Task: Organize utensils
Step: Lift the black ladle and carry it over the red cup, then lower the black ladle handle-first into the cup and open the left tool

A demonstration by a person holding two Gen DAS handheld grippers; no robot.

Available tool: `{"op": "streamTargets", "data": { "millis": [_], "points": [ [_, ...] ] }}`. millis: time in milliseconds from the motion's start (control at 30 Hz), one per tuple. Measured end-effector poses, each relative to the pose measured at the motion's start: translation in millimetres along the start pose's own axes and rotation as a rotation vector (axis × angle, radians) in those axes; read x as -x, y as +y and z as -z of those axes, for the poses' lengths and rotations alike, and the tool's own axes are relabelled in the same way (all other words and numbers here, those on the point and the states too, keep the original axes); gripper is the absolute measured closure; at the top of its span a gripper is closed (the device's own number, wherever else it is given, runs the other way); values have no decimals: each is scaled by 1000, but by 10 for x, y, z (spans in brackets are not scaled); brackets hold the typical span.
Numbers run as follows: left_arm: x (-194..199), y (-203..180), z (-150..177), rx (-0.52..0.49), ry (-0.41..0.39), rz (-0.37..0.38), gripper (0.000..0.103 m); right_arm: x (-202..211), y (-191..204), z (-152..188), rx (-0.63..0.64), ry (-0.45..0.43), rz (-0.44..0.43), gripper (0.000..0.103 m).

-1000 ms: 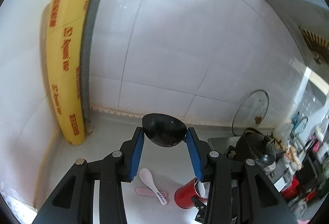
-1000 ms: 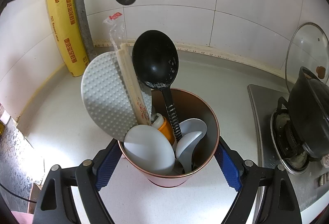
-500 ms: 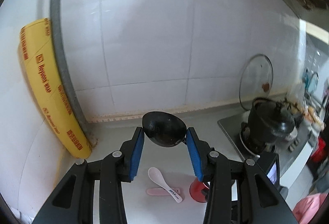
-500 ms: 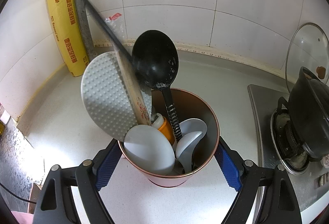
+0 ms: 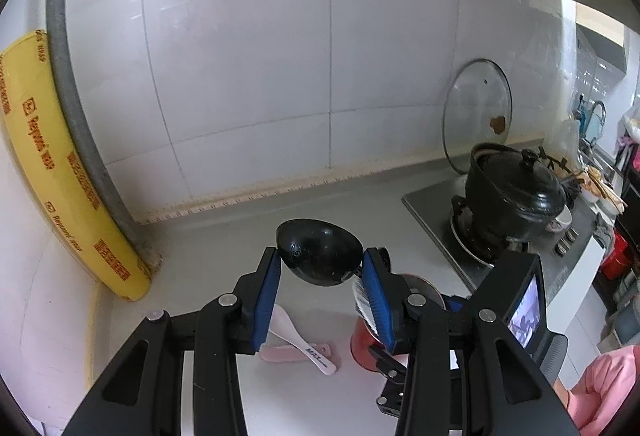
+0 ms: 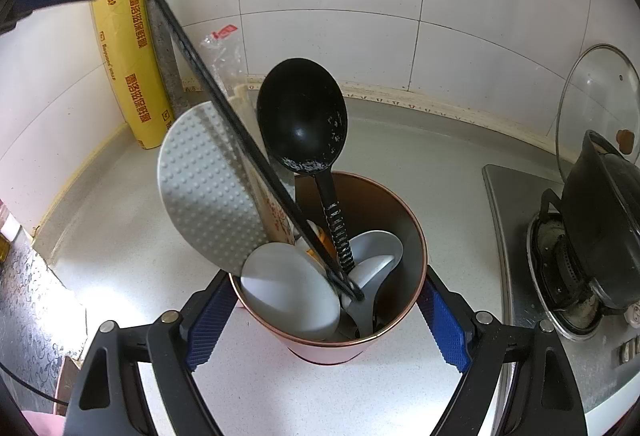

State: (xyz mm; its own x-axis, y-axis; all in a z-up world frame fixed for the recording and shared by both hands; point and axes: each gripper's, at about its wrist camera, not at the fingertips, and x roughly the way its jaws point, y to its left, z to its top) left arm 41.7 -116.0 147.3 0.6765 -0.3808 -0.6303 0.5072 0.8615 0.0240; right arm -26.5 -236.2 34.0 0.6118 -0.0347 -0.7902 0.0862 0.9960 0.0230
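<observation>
My left gripper [image 5: 321, 268] is shut on the bowl of a black ladle [image 5: 320, 252]. Its long handle [image 6: 240, 140] slants down from the upper left in the right wrist view, with the ring end inside the red utensil holder [image 6: 404, 236]. My right gripper [image 6: 324, 316] is shut on the holder, one blue pad on each side. The holder contains a black spoon [image 6: 304, 120], a white dotted rice paddle [image 6: 204, 188], chopsticks and white spoons. A white spoon [image 5: 296, 336] and a pink spoon [image 5: 280, 354] lie on the counter below the left gripper.
A yellow cling-wrap box [image 5: 52, 172] leans in the left corner next to a grey pipe. A black pot [image 5: 516, 188] sits on the stove at the right, with a glass lid [image 5: 476, 112] against the tiled wall.
The left gripper swung the ladle so that its handle tip went down into the holder. The right gripper and holder stayed still.
</observation>
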Motion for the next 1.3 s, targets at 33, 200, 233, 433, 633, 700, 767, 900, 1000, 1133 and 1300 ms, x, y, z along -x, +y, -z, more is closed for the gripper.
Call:
{"op": "streamTargets", "data": {
  "millis": [33,200,233,433,633,700,767,900,1000,1133,1300],
  "points": [
    [-18,-18,8,-4,6,5,59,1,0,-1,0,0,0,14],
    [-104,-68,54,-10,47,36,59,3,-2,-2,0,0,0,14],
    [-118,-75,62,-9,54,42,59,2,-2,-1,0,0,0,14],
    [-202,-73,87,35,95,111,59,3,-3,0,0,0,0,14],
    [-173,-8,72,83,102,142,59,2,-2,-1,-1,0,0,14],
    [-142,32,51,95,93,139,59,4,-4,-1,-1,0,0,14],
    [-121,82,42,110,86,131,59,4,-3,-1,-1,0,0,14],
    [-127,245,31,167,93,94,59,4,-4,-1,-1,0,0,14],
    [-150,368,54,208,103,68,59,4,-6,-1,-1,0,0,14],
    [-192,550,106,269,126,26,56,2,-10,0,0,0,0,14],
    [-279,721,187,330,164,-19,44,3,-5,3,0,1,0,14]
  ]
}}
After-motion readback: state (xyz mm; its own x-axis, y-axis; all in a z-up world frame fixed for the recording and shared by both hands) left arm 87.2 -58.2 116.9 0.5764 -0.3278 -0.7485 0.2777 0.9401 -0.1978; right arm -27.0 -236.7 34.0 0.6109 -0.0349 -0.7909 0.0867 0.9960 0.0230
